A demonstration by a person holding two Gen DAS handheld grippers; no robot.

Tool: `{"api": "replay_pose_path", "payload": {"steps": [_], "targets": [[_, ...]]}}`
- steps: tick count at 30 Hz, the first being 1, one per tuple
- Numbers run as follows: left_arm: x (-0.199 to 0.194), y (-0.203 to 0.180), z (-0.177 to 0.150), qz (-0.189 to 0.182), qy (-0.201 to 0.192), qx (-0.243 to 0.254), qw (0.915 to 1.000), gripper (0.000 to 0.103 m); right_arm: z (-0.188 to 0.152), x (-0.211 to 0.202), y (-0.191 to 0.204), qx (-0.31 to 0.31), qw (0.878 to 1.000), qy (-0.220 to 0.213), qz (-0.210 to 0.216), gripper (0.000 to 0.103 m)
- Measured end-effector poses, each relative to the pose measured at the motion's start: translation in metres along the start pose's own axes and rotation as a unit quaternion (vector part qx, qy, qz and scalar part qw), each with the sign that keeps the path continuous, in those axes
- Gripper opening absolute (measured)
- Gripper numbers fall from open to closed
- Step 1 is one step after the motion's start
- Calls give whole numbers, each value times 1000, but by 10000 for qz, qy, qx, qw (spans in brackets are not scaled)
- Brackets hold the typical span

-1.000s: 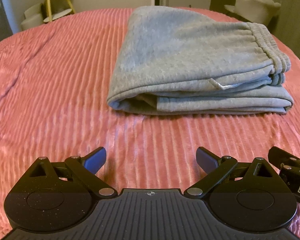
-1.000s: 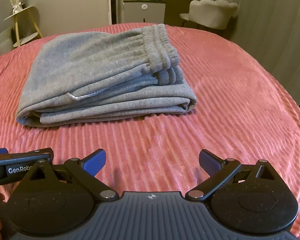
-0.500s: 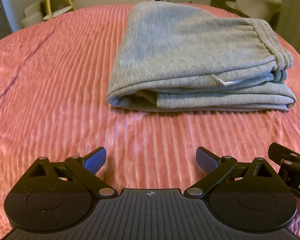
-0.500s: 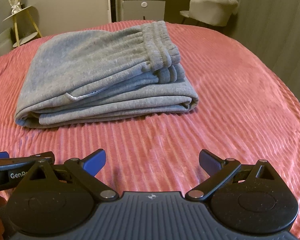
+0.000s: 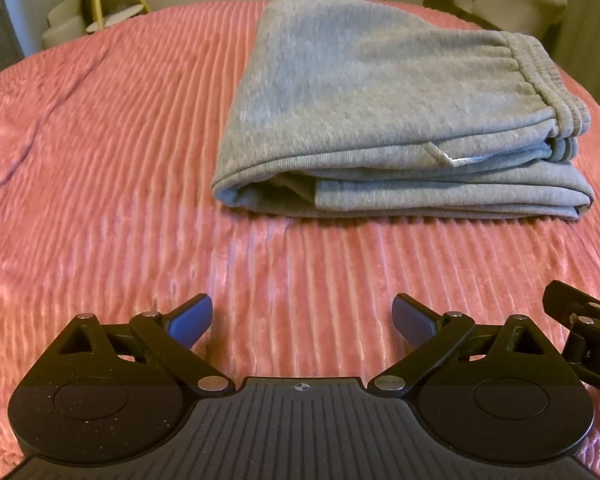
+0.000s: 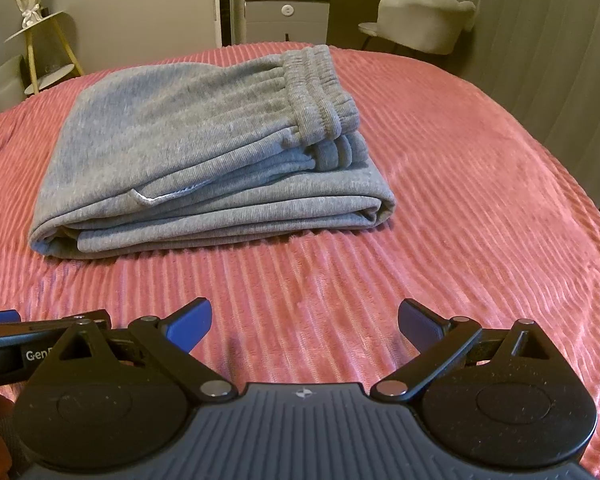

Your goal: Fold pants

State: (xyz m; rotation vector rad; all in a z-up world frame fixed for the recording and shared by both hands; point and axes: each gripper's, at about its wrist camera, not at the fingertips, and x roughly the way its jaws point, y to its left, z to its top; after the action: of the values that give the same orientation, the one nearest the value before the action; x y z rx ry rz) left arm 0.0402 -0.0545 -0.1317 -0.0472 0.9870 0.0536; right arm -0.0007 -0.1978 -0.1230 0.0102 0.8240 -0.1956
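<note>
Grey sweatpants (image 5: 380, 108) (image 6: 204, 152) lie folded in a thick stack on the pink ribbed bedspread (image 5: 100, 160), with the elastic waistband (image 6: 320, 92) on top at the right end. My left gripper (image 5: 302, 318) is open, hovering over bare bedspread short of the stack's near edge, with nothing between its blue pads. My right gripper (image 6: 304, 322) is also open and holds nothing, short of the stack's right half. Each gripper's body shows at the edge of the other's view.
The bedspread (image 6: 480, 200) reaches on all sides of the pants. Beyond the bed stand a yellow-legged side table (image 6: 40, 52), a grey cabinet (image 6: 286, 20) and a pale chair (image 6: 420, 24). A grey curtain (image 6: 560, 60) hangs at the right.
Both grippers have tilted or lowered slightly, so the pants sit a little lower and nearer in both views. The pants have not moved, and both grippers stay open.
</note>
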Motion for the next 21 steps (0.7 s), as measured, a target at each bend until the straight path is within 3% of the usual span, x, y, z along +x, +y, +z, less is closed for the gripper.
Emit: {"api": "replay_pose_path", "payload": {"steps": [21], "targets": [[2,0,-1,7,-2,43,10000,100,1,-1,1,-31,10000,19,34,100]]}}
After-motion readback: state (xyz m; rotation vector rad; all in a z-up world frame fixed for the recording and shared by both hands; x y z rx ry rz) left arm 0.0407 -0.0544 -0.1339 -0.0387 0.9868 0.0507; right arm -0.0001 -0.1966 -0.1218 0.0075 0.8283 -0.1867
